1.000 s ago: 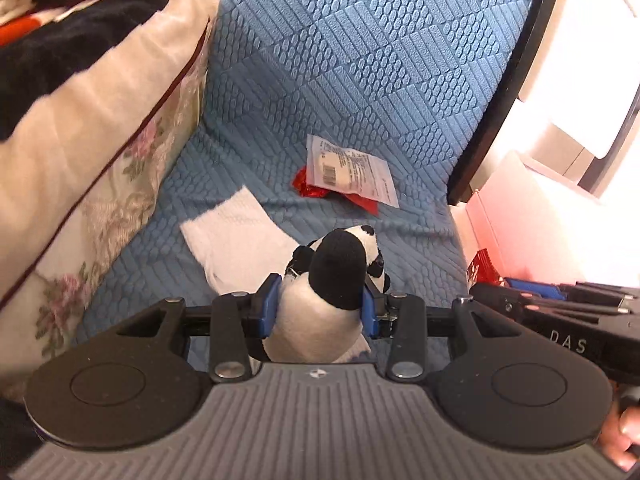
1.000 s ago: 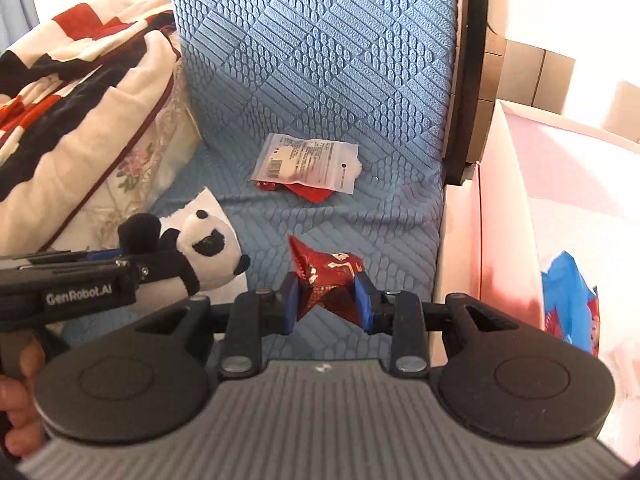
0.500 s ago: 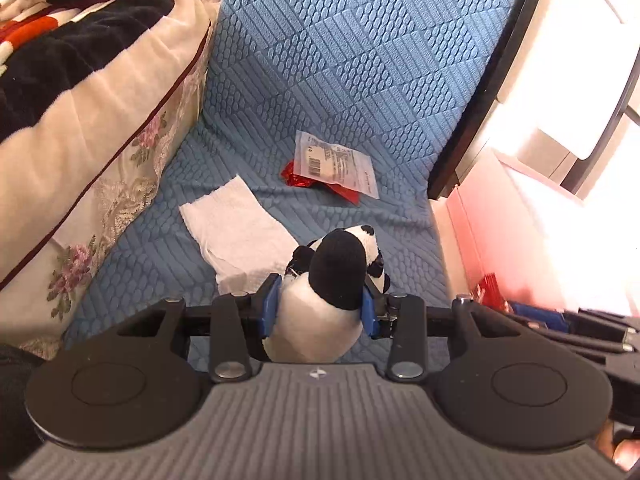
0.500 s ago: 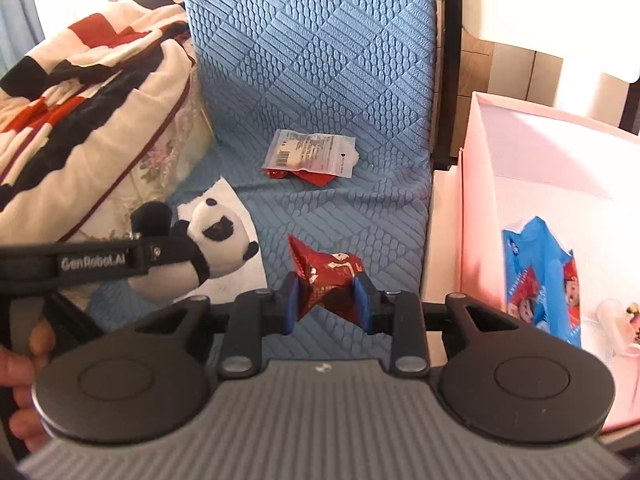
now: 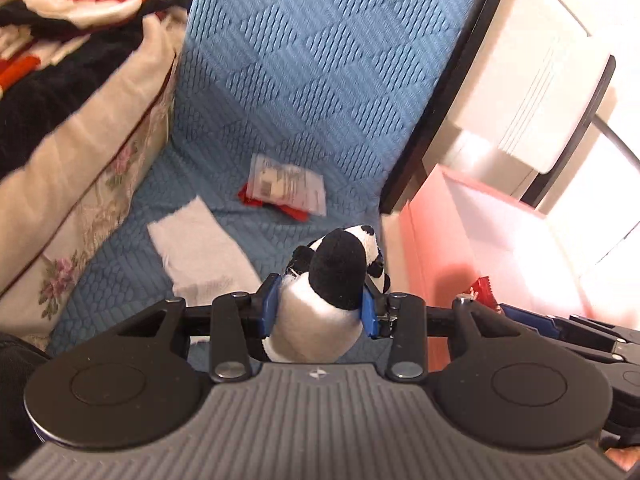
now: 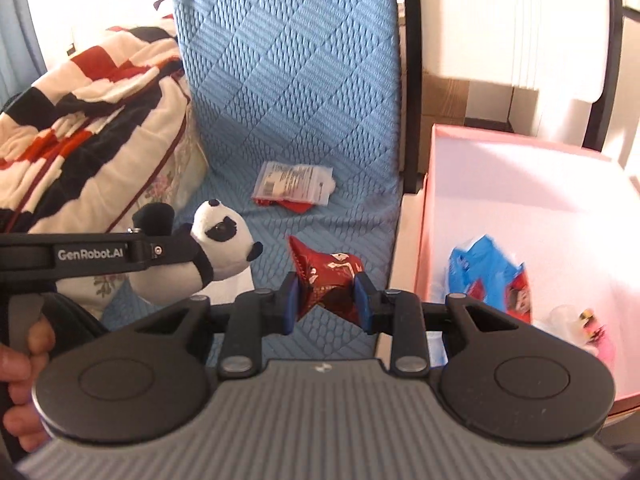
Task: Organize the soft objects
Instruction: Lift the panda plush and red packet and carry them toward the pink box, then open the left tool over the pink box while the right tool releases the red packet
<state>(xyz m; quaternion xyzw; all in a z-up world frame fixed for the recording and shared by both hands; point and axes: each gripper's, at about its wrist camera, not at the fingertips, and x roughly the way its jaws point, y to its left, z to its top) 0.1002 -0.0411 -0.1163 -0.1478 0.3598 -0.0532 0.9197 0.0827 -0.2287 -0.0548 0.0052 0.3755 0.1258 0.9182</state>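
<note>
Left gripper (image 5: 318,312) clamped on panda (image 5: 332,284), held above blue seat (image 5: 280,100). Right gripper (image 6: 326,304) clamped on red packet (image 6: 328,276), just left of pink box (image 6: 520,184). White cloth (image 5: 196,248), clear bag (image 6: 294,184) lie on seat.

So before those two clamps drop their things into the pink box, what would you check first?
1. Left hand-held gripper shut on the black-and-white plush panda: ok.
2. Right hand-held gripper shut on the crinkly red foil packet: ok.
3. Open pink cardboard box within view, to the right: ok.
4. Free space in the box beside the blue snack bag: ok.
5. Either item already above the box: not ok.
6. White cloth and clear plastic packet left on the blue quilted seat: not ok.
</note>
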